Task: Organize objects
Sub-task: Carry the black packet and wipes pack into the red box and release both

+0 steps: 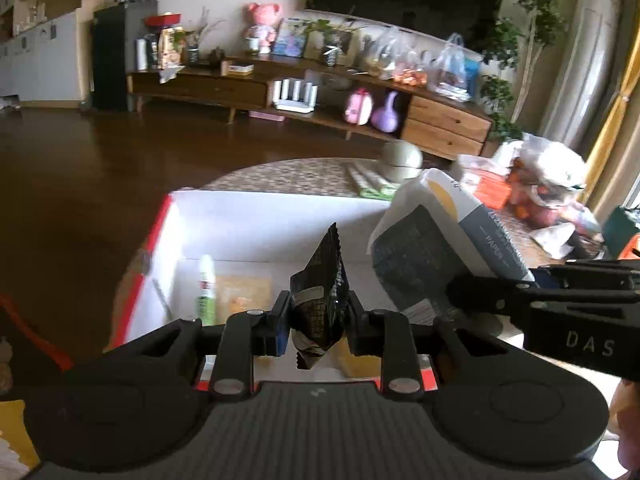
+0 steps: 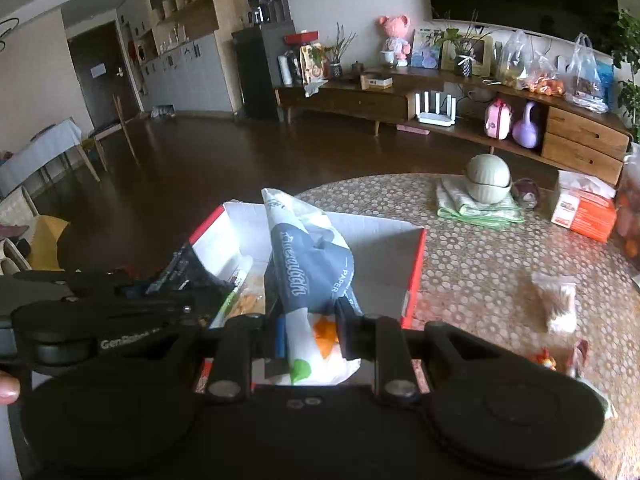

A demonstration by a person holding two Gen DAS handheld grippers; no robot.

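A: Start with the big things. What does the right wrist view give you that the left one doesn't?

B: Far more of the round patterned worktop (image 2: pixel 480 248): an orange tissue box (image 2: pixel 584 216) at its far right, a green bowl (image 2: pixel 489 184) on a folded green cloth (image 2: pixel 478 210), and a small clear packet (image 2: pixel 556 300) lying alone near the front.

A: And the left wrist view?

B: It looks down into the open white box with red edges (image 1: pixel 256 220), which stands on the worktop. On its floor lie a green-and-white tube (image 1: pixel 206 292) and a yellowish packet (image 1: pixel 244 294) just beside it. The right view shows only slivers of those.

A: The white-and-grey paper bag?

B: The right gripper (image 2: pixel 310 336) has its fingers clamped on the paper bag (image 2: pixel 308 276), held over the box. From the left view the bag appears at the box's right side, with the right gripper's body reaching in from that edge.

A: The smallest item?

B: A dark crinkled wrapper (image 1: pixel 320 300), pinched upright between the fingers of the left gripper (image 1: pixel 318 326), nearly closed, above the near end of the box. In the right view the left gripper is only a black shape at the left, the wrapper's dark top edge showing.
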